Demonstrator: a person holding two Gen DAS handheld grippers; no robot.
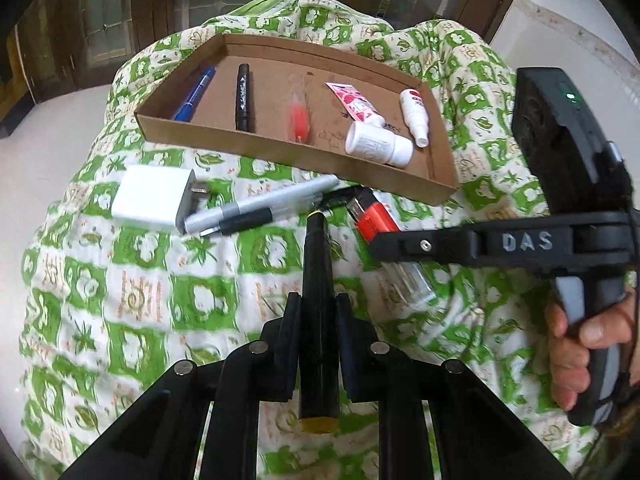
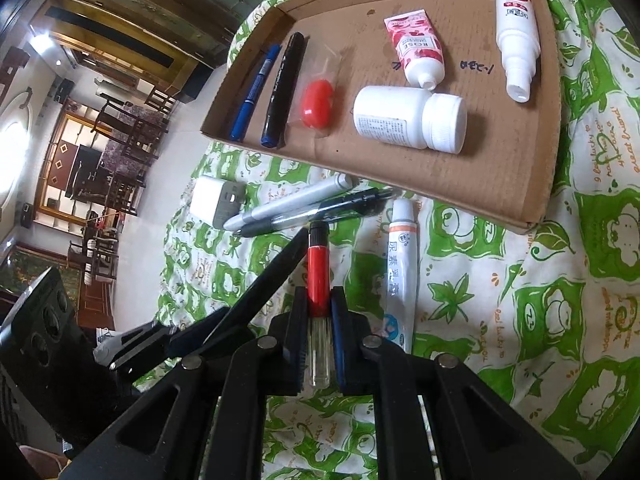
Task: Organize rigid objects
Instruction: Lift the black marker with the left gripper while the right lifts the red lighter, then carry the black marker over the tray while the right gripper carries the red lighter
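My left gripper (image 1: 319, 312) is shut on a black marker with a yellow end (image 1: 318, 320), held above the green-patterned cloth. My right gripper (image 2: 319, 300) is shut on a red lighter with a clear base (image 2: 319, 280); it also shows in the left wrist view (image 1: 372, 218). A cardboard tray (image 1: 304, 156) ahead holds a blue pen (image 1: 194, 94), a black marker (image 1: 243, 98), a red item in a bag (image 1: 300, 118), a rose tube (image 1: 354, 106), a white pill bottle (image 1: 378, 145) and a white spray bottle (image 1: 415, 117).
On the cloth before the tray lie a white charger (image 1: 154, 196), a silver pen (image 1: 264, 202), a black pen (image 2: 316, 210) and a white ointment tube (image 2: 401, 268). The cloth-covered surface drops off to a white floor (image 1: 52, 152) at the left.
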